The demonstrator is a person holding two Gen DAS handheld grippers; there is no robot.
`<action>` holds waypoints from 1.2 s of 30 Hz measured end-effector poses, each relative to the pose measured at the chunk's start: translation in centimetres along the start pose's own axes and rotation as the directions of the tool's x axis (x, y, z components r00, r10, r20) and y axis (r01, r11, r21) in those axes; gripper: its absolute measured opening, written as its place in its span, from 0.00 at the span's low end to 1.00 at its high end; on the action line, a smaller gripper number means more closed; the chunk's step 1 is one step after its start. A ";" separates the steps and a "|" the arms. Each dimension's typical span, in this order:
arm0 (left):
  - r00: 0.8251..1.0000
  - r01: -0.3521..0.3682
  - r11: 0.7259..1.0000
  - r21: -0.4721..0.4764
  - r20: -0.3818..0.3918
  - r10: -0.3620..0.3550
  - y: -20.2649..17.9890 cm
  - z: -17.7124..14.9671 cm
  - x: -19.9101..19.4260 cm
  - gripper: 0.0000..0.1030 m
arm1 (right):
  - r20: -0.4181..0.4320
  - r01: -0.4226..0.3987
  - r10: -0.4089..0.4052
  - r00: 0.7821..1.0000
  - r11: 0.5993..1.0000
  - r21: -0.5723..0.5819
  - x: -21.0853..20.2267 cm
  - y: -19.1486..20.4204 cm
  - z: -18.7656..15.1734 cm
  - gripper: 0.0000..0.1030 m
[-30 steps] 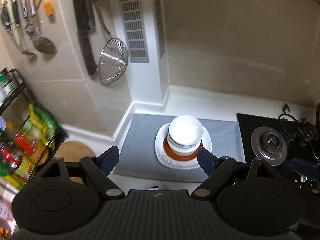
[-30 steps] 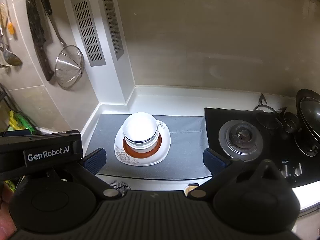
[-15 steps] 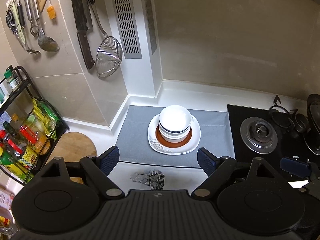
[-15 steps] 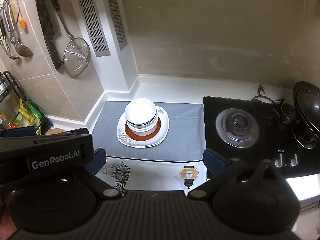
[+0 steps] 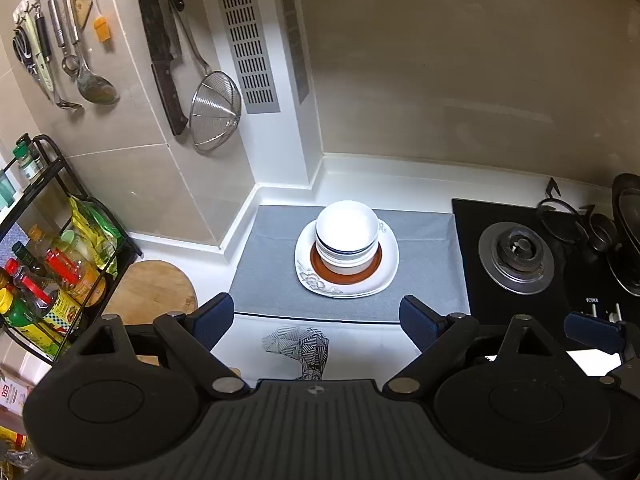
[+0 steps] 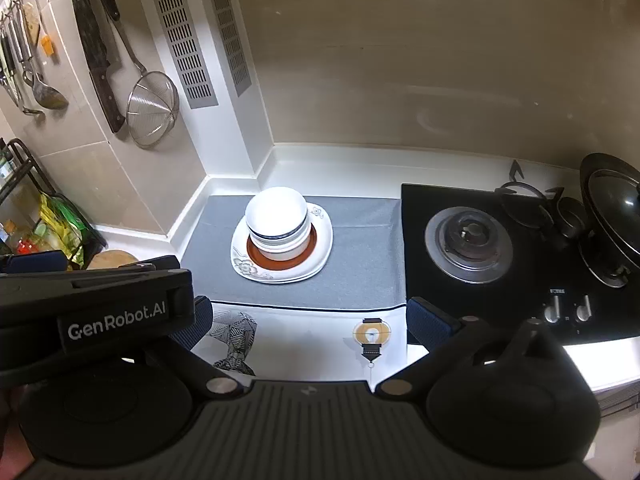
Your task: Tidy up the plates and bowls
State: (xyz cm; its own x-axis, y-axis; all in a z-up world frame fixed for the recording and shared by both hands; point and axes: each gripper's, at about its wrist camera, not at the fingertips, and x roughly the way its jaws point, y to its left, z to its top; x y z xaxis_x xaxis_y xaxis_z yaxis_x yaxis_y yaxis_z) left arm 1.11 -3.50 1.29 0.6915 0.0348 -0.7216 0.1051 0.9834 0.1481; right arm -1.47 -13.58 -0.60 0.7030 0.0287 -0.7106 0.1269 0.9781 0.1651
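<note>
Both grippers have backed away from the stack since the earlier frames, so more white counter shows below the mat and the dishes sit farther ahead. Left gripper [image 5: 316, 316]: jaws apart and opening a bit wider, nothing between the pads, hanging over the counter edge. Right gripper [image 6: 308, 318]: jaws apart too, empty; left unit's black body crosses its lower left view. Just ahead of both, printed stickers on the white counter [image 5: 360, 340]: a geometric figure [image 5: 298, 350] and an orange round one [image 6: 372, 334]. Past those, grey mat [image 5: 264, 280]. On the mat, ahead of the left gripper and roughly centred between its fingers, lies the square white plate [image 5: 312, 280] with floral print, a brown-rimmed plate [image 5: 320, 268] on it, then stacked white bowls [image 5: 346, 228] on top, upright. From the right gripper the same stack sits ahead and to the left [image 6: 278, 216]. No contact with either gripper, well apart. Right of the mat: black gas hob [image 6: 468, 238] with a lidded wok [image 6: 612, 208]. Far left wall: hanging strainer [image 5: 214, 110], cleaver [image 5: 160, 56], ladles; condiment rack [image 5: 48, 256] and wooden board [image 5: 148, 292] to the left.
</note>
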 end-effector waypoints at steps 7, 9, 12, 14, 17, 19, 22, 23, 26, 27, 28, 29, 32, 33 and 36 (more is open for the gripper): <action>1.000 -0.009 1.000 0.015 0.001 0.009 -0.1 -0.2 -0.3 0.89 | 0.001 0.001 -0.001 1.000 1.000 0.006 -0.3 -0.1 -0.4 1.00; 1.000 -0.010 1.000 0.011 0.009 0.009 0.0 -0.2 -0.5 0.89 | 0.009 -0.001 0.001 1.000 1.000 0.002 -0.5 -0.1 -0.4 1.00; 1.000 -0.004 1.000 0.011 0.013 0.004 0.0 -0.2 -0.7 0.90 | 0.013 -0.008 0.008 1.000 1.000 0.008 -0.6 -0.1 -0.4 1.00; 1.000 -0.005 1.000 0.012 0.012 0.005 -0.1 -0.3 -0.8 0.90 | 0.012 -0.010 0.010 1.000 1.000 0.011 -0.7 -0.1 -0.5 1.00; 1.000 -0.004 1.000 0.005 0.015 0.004 0.0 -0.3 -1.0 0.90 | 0.014 -0.014 0.014 1.000 1.000 0.011 -0.9 -0.1 -0.6 1.00; 1.000 -0.007 1.000 -0.004 0.016 0.007 0.2 -0.4 -1.1 0.90 | 0.016 -0.019 0.018 1.000 1.000 0.007 -1.0 0.0 -0.5 1.00; 1.000 -0.009 1.000 -0.009 0.016 0.009 0.3 -0.7 -1.2 0.91 | 0.016 -0.020 0.020 1.000 1.000 0.007 -1.0 0.1 -0.7 1.00; 1.000 -0.008 1.000 -0.008 0.012 0.008 0.3 -0.8 -1.1 0.91 | 0.014 -0.018 0.018 1.000 1.000 0.006 -1.0 0.2 -0.7 1.00; 1.000 -0.001 1.000 -0.004 0.008 0.001 0.3 -1.0 -1.1 0.91 | 0.007 -0.013 0.013 1.000 1.000 0.000 -1.0 0.2 -0.8 1.00; 1.000 0.001 1.000 -0.004 0.009 0.000 0.3 -1.0 -1.1 0.91 | 0.007 -0.011 0.011 1.000 1.000 -0.001 -1.0 0.2 -0.9 1.00; 1.000 0.002 1.000 -0.004 0.009 -0.002 0.3 -1.1 -1.1 0.91 | 0.008 -0.008 0.008 1.000 1.000 -0.002 -1.1 0.2 -1.0 1.00; 1.000 0.003 1.000 -0.003 0.008 -0.003 0.3 -1.1 -1.1 0.91 | 0.008 -0.006 0.006 1.000 1.000 -0.002 -1.1 0.2 -1.1 1.00; 1.000 0.008 1.000 0.005 0.006 -0.008 0.3 -1.3 -1.0 0.91 | 0.005 -0.002 0.002 1.000 1.000 0.002 -1.1 0.2 -1.3 1.00; 1.000 0.009 1.000 0.007 0.006 -0.009 0.2 -1.3 -1.0 0.91 | 0.004 -0.002 0.002 1.000 1.000 0.003 -1.1 0.1 -1.3 1.00; 1.000 0.022 1.000 0.009 0.009 -0.022 0.4 -1.4 -1.0 0.91 | 0.007 0.000 0.000 1.000 1.000 0.002 -1.3 0.1 -1.5 1.00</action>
State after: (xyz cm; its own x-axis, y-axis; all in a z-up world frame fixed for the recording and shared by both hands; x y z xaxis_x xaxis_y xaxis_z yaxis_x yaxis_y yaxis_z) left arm -0.49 -2.89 1.12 0.6952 0.0119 -0.7187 0.1266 0.9822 0.1386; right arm -3.41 -13.24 -0.73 0.7079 0.0274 -0.7057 0.1283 0.9776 0.1667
